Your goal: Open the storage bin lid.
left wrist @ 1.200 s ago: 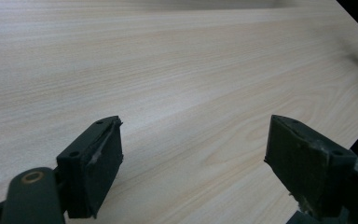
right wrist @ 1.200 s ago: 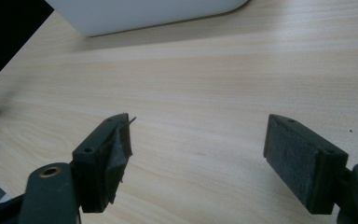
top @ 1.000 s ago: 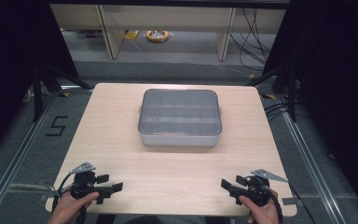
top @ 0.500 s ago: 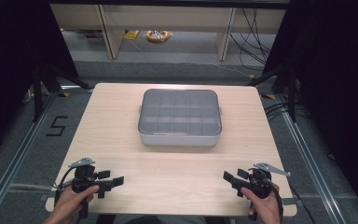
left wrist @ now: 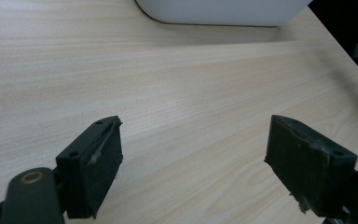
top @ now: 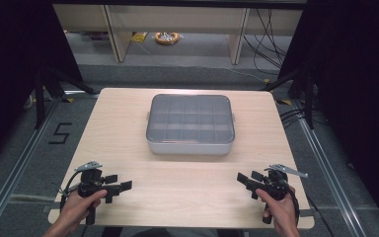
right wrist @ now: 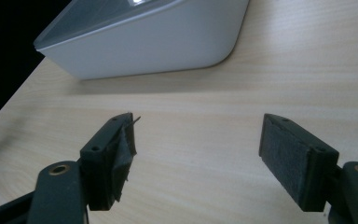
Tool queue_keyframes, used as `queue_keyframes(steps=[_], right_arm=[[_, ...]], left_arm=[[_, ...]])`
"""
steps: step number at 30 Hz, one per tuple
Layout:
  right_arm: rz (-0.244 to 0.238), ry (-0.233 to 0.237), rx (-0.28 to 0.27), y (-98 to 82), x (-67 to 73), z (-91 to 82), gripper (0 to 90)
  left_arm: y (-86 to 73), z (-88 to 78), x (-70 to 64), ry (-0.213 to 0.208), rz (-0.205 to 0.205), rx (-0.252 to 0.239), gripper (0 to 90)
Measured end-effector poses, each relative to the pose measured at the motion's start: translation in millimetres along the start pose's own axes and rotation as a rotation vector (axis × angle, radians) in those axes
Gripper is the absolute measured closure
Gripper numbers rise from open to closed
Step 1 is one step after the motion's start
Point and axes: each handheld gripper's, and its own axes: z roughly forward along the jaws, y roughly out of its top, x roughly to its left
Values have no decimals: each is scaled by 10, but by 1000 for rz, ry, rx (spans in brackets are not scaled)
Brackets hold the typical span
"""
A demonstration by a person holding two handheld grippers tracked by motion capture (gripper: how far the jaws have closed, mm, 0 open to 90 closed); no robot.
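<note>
A shallow grey box [top: 191, 123] with a clear lid over several compartments sits at the middle of the pale wooden table [top: 118, 133]. My left gripper [top: 119, 182] hovers near the front left corner, held in a hand, jaws open with nothing between them [left wrist: 193, 135]. My right gripper [top: 248, 177] is near the front right corner, jaws pointing inward. Its jaws have just been closing a little but still stand wide, with only bare wood between them [right wrist: 198, 130]. The box's white side shows far ahead in the left gripper view [left wrist: 223, 11] and in the right gripper view [right wrist: 144, 42].
The table's right edge [left wrist: 349, 70] drops to dark floor. Behind the table stand shelf legs [top: 239, 42] and loose cables [top: 271, 34], and a small yellow bowl [top: 167, 37] lies on the floor. A wide strip of bare wood lies between the box and both grippers.
Both hands have edged slightly forward from the table's front edge. The box has not moved.
</note>
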Motion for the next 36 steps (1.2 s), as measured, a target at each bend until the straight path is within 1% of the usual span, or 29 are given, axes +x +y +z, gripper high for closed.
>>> queue_keyframes(steps=[1,2,4,5,6,8,9,11,12,13,14,15,16,17,18,19,20,22,23,24,25,26,27,28,29,30,33,35,36], right_arm=[[31,-11,-6,13,22,5,281],[6,-11,-19,40,-6,15,285],[10,-18,-16,62,-12,21,285],[-13,-19,-26,114,-61,40,286],[21,-11,-26,138,-48,41,288],[58,3,-20,194,-36,47,297],[12,-1,-33,223,-76,66,304],[2,-5,-35,263,-77,91,310],[26,3,-30,286,-52,102,311],[28,-7,-36,302,-49,121,313],[45,1,-26,335,-35,129,314],[45,1,-26,335,-35,129,314],[8,9,-36,363,-67,150,315],[-9,7,-48,404,-79,184,316],[9,12,-44,444,-70,191,318],[9,12,-44,444,-70,191,318],[23,10,-45,503,-69,213,324],[26,7,-51,521,-70,228,325],[21,15,-64,597,-99,263,332],[3,9,-60,623,-123,267,336],[3,9,-60,623,-123,267,336],[20,19,-55,654,-127,283,338],[42,12,-53,702,-127,325,347],[42,12,-53,702,-127,325,347],[16,16,-63,755,-176,372,353],[32,17,-55,782,-171,378,355],[35,18,-61,827,-183,414,361],[74,30,-60,877,-149,440,364],[74,30,-60,877,-149,440,364]], left_arm=[[13,5,4,10,11,-1,177],[13,5,4,10,11,-1,177],[41,20,11,23,24,-3,177],[67,40,23,21,16,-2,177],[78,59,27,17,6,-9,178],[100,75,42,19,11,3,182],[100,75,42,19,11,3,182],[117,95,47,16,0,1,184],[128,103,49,15,-5,2,185],[141,110,53,11,-2,1,186],[160,115,52,11,-4,-1,187],[179,117,52,11,-6,-6,187],[200,119,59,10,-2,-11,188],[215,121,61,13,-2,-13,190],[239,125,66,13,-4,-17,190],[259,126,74,16,-1,-16,190],[291,139,90,10,-12,-19,191],[308,150,95,11,-21,-25,192],[352,163,119,2,-30,-24,195],[352,163,119,2,-30,-24,196],[375,171,126,7,-36,-27,196],[407,181,137,8,-39,-30,197],[451,197,151,10,-40,-41,199],[451,197,151,10,-40,-41,200],[505,208,159,15,-33,-44,200],[505,208,159,15,-33,-44,200],[575,225,156,16,-28,-57,202],[630,257,152,19,-27,-65,205],[630,257,152,19,-27,-65,207]])
